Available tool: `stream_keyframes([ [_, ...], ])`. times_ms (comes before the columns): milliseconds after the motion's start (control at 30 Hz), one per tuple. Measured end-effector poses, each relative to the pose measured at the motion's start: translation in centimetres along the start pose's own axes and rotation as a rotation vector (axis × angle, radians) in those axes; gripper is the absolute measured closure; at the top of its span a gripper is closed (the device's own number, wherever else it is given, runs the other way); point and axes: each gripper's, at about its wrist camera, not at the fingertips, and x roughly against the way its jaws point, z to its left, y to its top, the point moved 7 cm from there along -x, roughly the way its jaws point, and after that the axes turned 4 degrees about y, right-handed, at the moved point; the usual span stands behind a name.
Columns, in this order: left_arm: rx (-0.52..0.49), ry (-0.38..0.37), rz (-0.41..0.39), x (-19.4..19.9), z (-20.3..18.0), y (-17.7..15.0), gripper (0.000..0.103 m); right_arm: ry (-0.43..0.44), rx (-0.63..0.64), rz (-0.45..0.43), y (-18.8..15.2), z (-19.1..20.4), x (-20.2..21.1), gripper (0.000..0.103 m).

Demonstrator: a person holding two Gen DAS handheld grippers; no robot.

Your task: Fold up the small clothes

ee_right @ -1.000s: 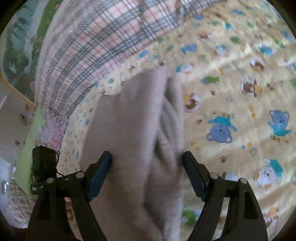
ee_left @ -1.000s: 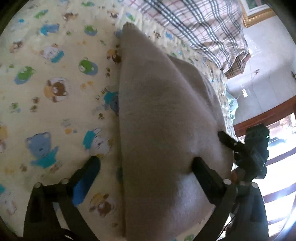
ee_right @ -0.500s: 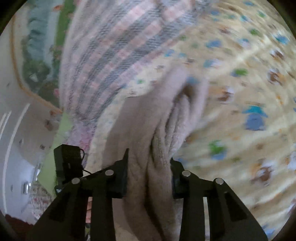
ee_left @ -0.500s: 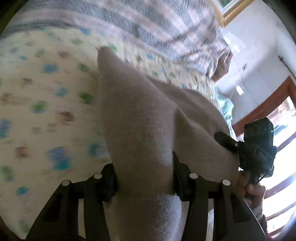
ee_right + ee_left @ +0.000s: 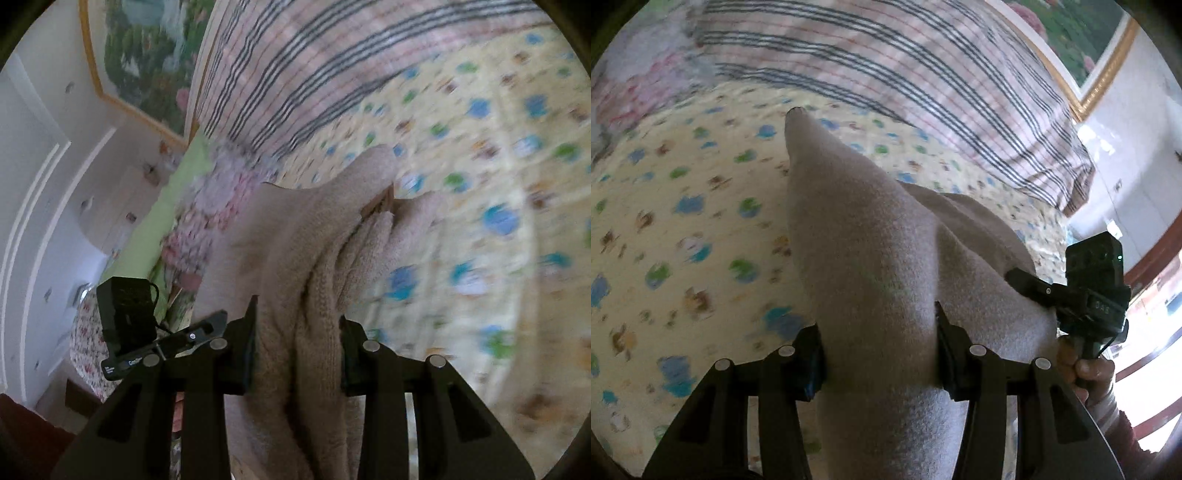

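A beige knitted garment [image 5: 857, 236] is lifted off a yellow quilt printed with cartoon bears [image 5: 665, 229]. My left gripper [image 5: 879, 350] is shut on one bunched edge of it. My right gripper [image 5: 297, 354] is shut on the other edge of the garment [image 5: 306, 236], where the cloth folds in several layers. The garment's far end still touches the quilt [image 5: 498, 184]. The right gripper also shows in the left wrist view [image 5: 1071, 291], and the left gripper shows in the right wrist view [image 5: 155, 339].
A plaid blanket [image 5: 886, 59] lies across the far side of the bed. A flowered cloth [image 5: 207, 206] lies beside it. A gold-framed picture [image 5: 147, 55] hangs on the white wall. A wooden bed edge [image 5: 1152, 251] is at the right.
Both grippers have closed on the garment's edges and lifted it off the quilt. Both views have tilted up toward the plaid blanket and the wall.
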Motion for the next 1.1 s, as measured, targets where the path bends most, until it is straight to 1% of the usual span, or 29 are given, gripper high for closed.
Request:
stream_keyframes([
  [100, 0.006, 0.013, 0.013, -0.5, 2.1, -1.3, 0.053, -0.004, 0.001, 0.040, -0.9, -0.3, -2.2, 0.068],
  [167, 0.011, 0.035, 0.041, -1.9, 3.3, -2.3, 0.051, -0.052, 0.003, 0.077, -1.5, -1.3, -3.8, 0.068],
  [233, 0.027, 0.013, 0.025, -2.2, 4.0, -2.7, 0.043, -0.089, -0.007, 0.083, -2.0, -2.5, -4.3, 0.067],
  [267, 0.038, 0.002, 0.027, -2.4, 4.2, -2.8, 0.040, -0.092, -0.024, 0.077, -2.1, -3.0, -4.3, 0.066],
  [333, 0.056, -0.003, 0.036, -2.9, 4.8, -2.9, 0.031, -0.099, -0.044, 0.069, -2.3, -3.9, -4.0, 0.065],
  [433, 0.074, 0.017, 0.044, -3.0, 4.5, -2.8, 0.028, -0.119, -0.049, 0.064, -2.2, -3.8, -4.1, 0.062],
  [467, 0.074, 0.032, 0.042, -2.6, 4.5, -2.9, 0.028, -0.136, -0.047, 0.063, -2.1, -3.7, -4.0, 0.060],
  [500, 0.067, 0.049, 0.037, -2.1, 4.3, -2.9, 0.028, -0.145, -0.046, 0.060, -2.2, -3.6, -3.8, 0.056],
  [533, 0.059, 0.066, 0.031, -1.6, 4.0, -2.9, 0.028, -0.155, -0.046, 0.054, -2.2, -3.4, -3.5, 0.055],
  [600, 0.051, 0.101, 0.009, -0.1, 3.9, -3.1, 0.027, -0.182, -0.048, 0.029, -2.1, -2.9, -2.8, 0.054],
  [733, 0.055, 0.150, -0.020, 2.9, 4.6, -3.8, 0.027, -0.227, -0.038, -0.055, -2.3, -1.7, 0.1, 0.054],
  [867, 0.068, 0.171, -0.025, 4.4, 5.1, -4.8, 0.027, -0.263, -0.004, -0.142, -3.5, 0.2, 3.0, 0.054],
  [933, 0.059, 0.191, -0.023, 4.6, 5.2, -5.4, 0.027, -0.278, 0.024, -0.165, -4.1, 1.3, 3.7, 0.054],
  [1000, 0.051, 0.201, -0.022, 4.9, 5.1, -5.9, 0.027, -0.279, 0.052, -0.172, -4.7, 2.5, 3.8, 0.054],
  [1067, 0.044, 0.196, -0.020, 4.9, 5.0, -6.1, 0.027, -0.302, 0.090, -0.145, -5.1, 3.3, 3.0, 0.056],
  [1100, 0.042, 0.201, -0.020, 5.0, 4.9, -6.2, 0.027, -0.329, 0.112, -0.126, -5.2, 3.4, 2.5, 0.056],
])
